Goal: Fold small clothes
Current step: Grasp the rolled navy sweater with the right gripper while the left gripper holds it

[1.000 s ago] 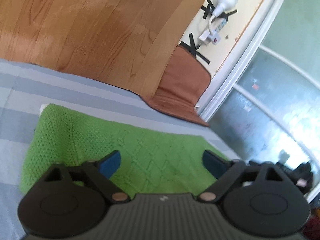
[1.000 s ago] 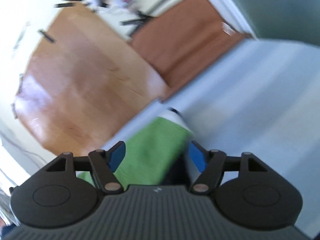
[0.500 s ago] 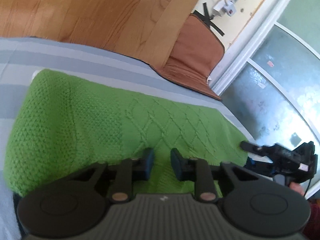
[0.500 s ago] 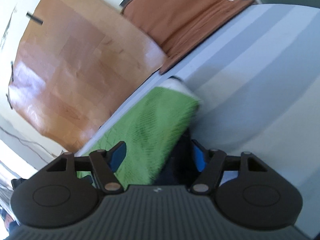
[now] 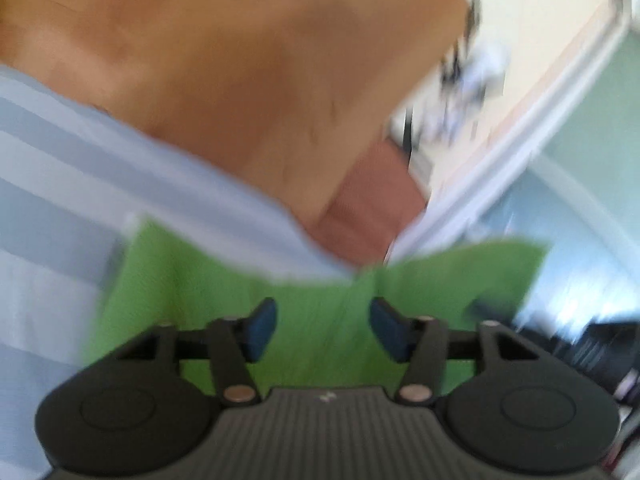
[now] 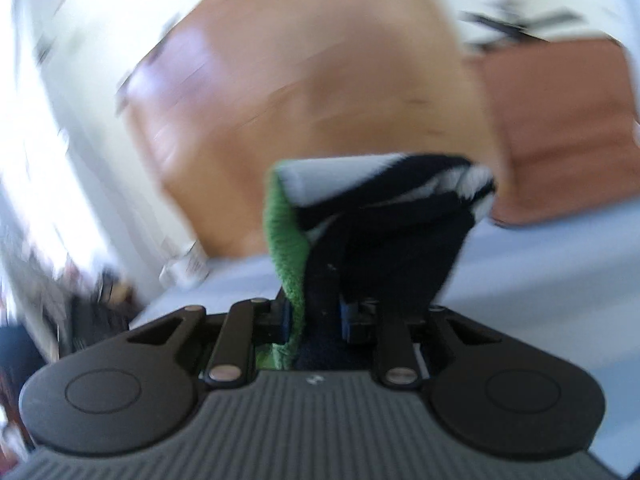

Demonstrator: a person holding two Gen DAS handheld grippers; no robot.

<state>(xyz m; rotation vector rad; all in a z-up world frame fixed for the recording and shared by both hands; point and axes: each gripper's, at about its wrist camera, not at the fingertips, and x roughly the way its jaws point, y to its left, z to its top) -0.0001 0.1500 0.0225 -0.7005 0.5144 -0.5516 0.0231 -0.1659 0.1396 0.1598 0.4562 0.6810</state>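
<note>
Right tool has just closed on the green knit garment's end with its dark lining and lifted it off the striped bed, while left tool has reopened, empty, above the flat part, so the fold-over looks started.

Black ribbed tool housings with round side discs, silver pivot screws, blue finger pads (both tools alike)

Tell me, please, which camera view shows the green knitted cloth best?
The left wrist view: the green knitted cloth spreads widely there, one end lifted. The right wrist view shows only a narrow green edge clamped in the right gripper.
</note>
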